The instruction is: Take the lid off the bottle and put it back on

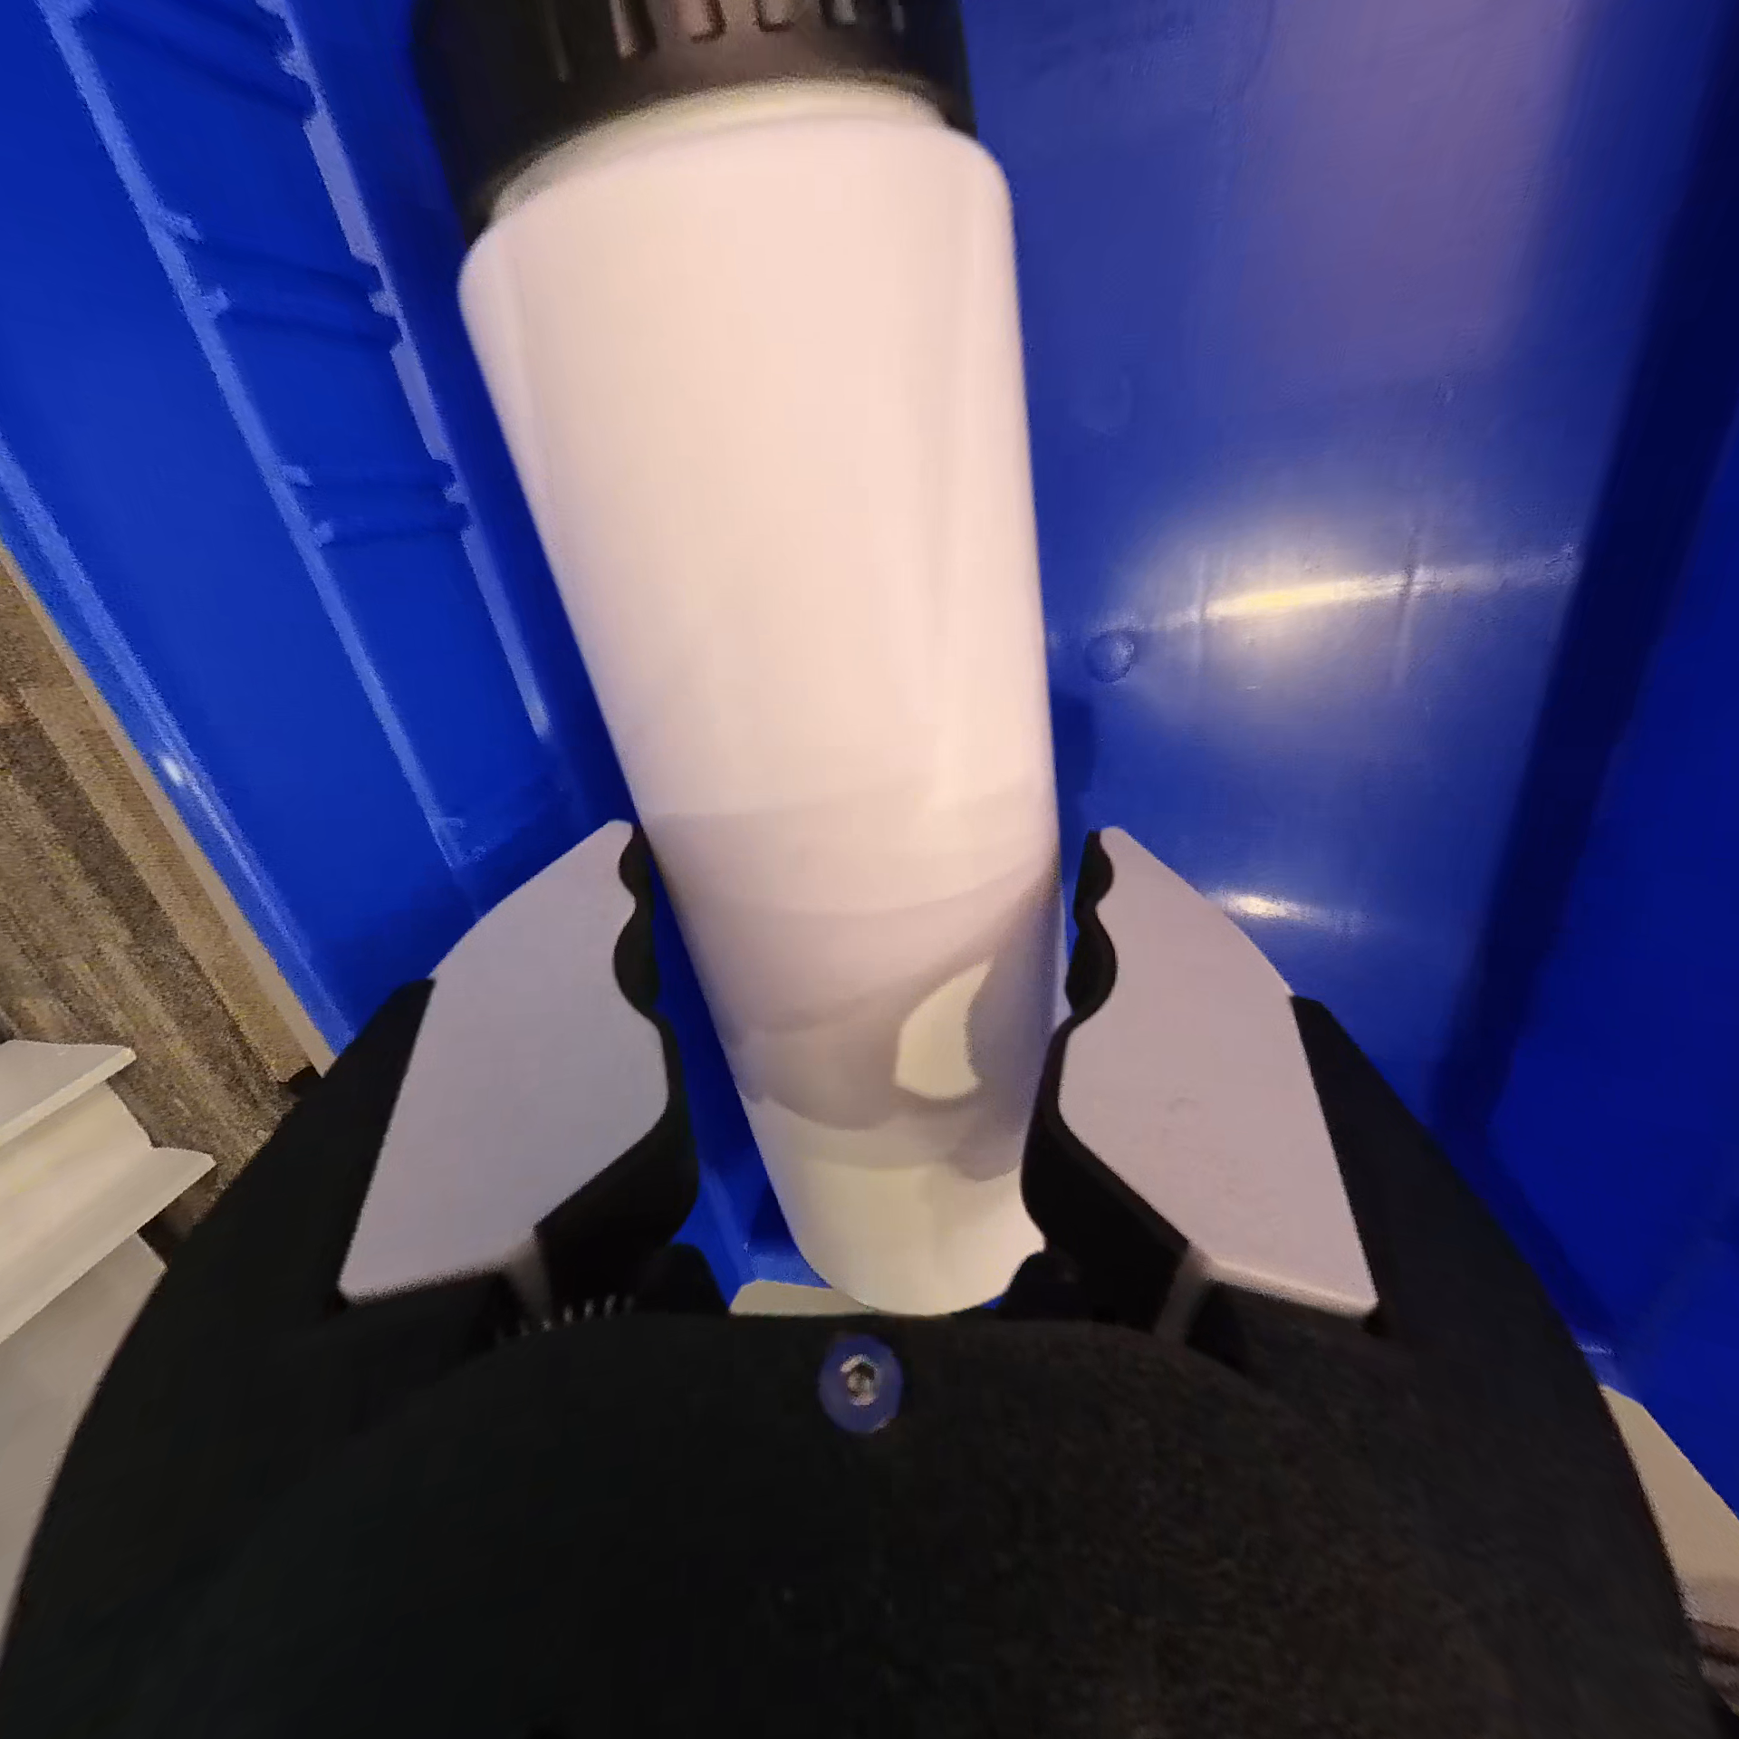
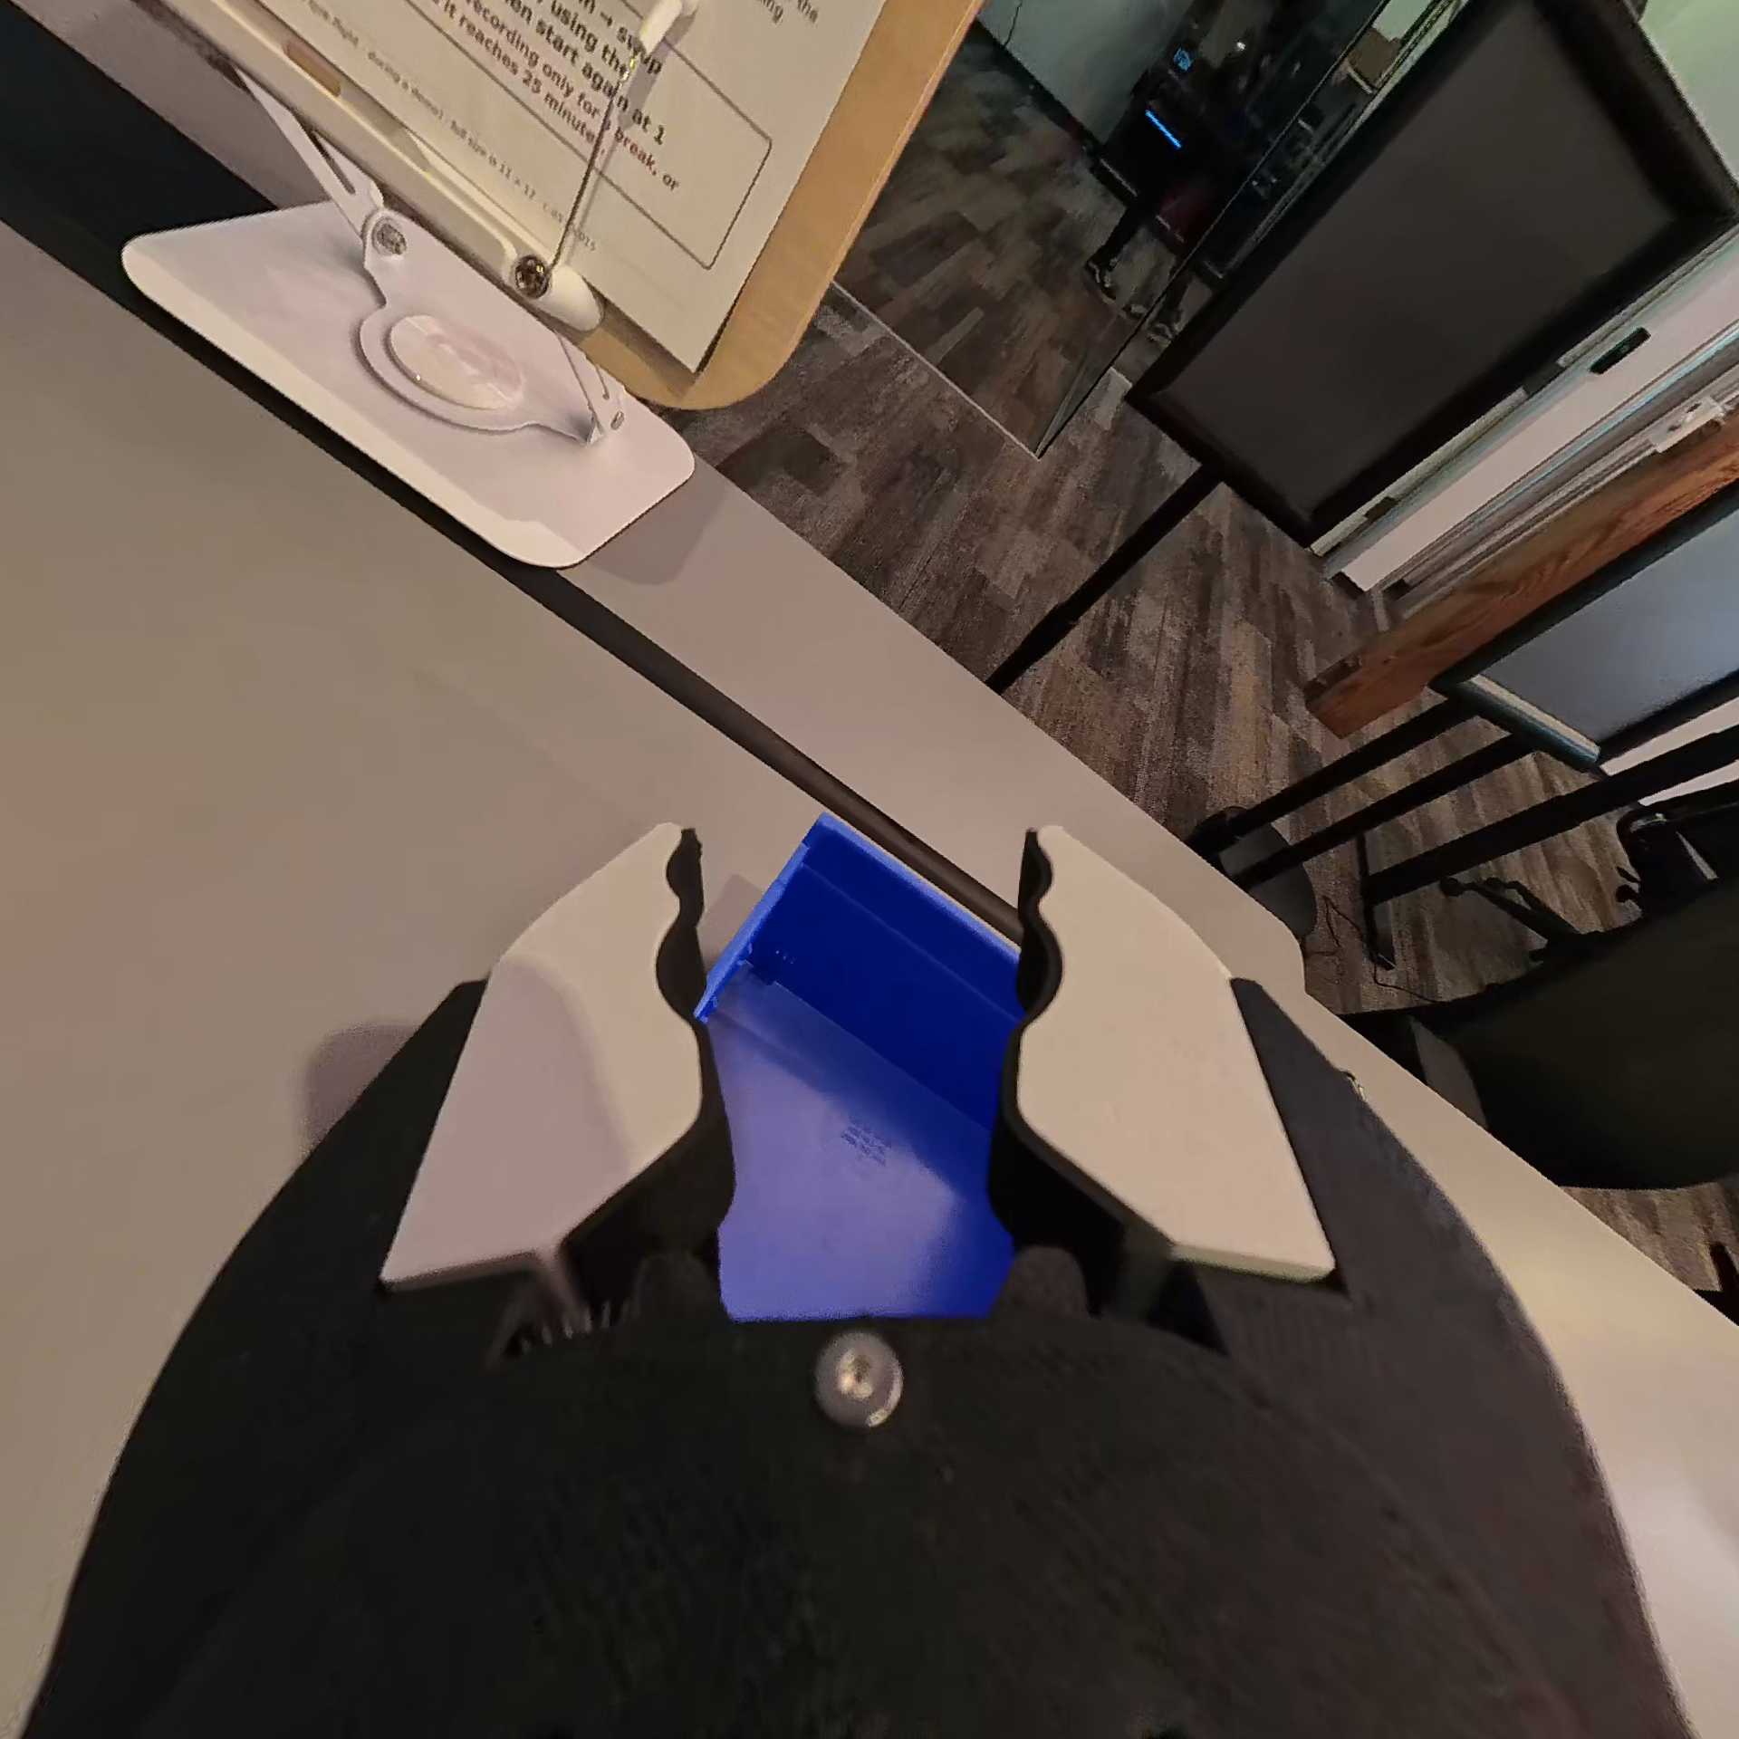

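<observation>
A white bottle [image 1: 753,518] with a black ribbed lid [image 1: 696,47] on its far end fills the left wrist view. It points away from the camera, tilted slightly left, over the inside of a blue bin [image 1: 1317,470]. My left gripper [image 1: 861,847] is shut on the bottle's lower body, with a finger on each side. The picture is slightly blurred. In the right wrist view my right gripper [image 2: 861,847] is open and empty above the blue bin [image 2: 847,1129], which shows between its fingers. The bottle is not in that view.
The bin stands on a grey table [image 2: 282,753] near its far edge. A white stand [image 2: 423,376] holding a printed sheet is at the table's back left. Past the edge are carpeted floor [image 2: 1035,470], dark cabinets and chair legs.
</observation>
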Available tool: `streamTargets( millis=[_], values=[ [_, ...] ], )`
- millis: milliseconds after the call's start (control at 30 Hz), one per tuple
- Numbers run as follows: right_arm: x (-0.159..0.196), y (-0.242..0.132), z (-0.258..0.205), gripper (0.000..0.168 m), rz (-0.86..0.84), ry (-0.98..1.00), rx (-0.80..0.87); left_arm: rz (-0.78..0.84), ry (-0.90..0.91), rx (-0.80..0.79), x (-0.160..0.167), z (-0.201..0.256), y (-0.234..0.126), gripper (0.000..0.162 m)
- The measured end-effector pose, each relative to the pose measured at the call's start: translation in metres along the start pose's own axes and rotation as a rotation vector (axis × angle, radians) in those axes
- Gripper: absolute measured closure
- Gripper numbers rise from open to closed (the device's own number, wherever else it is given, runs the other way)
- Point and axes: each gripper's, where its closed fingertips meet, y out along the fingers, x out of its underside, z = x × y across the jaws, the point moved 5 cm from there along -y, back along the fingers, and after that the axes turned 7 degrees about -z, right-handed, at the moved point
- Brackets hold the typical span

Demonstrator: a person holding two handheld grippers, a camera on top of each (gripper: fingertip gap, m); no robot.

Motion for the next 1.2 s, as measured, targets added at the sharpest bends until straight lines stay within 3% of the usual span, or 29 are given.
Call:
streamTargets(
  millis=[567, 1000, 1200],
  values=[
    [0.003, 0.011, -0.014, 0.102, -0.053, -0.076, -0.009, -0.005, 0.084, -0.014, -0.001, -0.001, -0.001, 0.081],
    [0.006, 0.019, -0.024, 0.102, -0.092, -0.116, -0.025, 0.025, 0.138, -0.001, 0.013, 0.009, -0.024, 0.082],
    [0.009, 0.023, -0.028, 0.102, -0.114, -0.126, -0.037, 0.055, 0.125, 0.027, -0.001, 0.011, -0.015, 0.081]
  ],
)
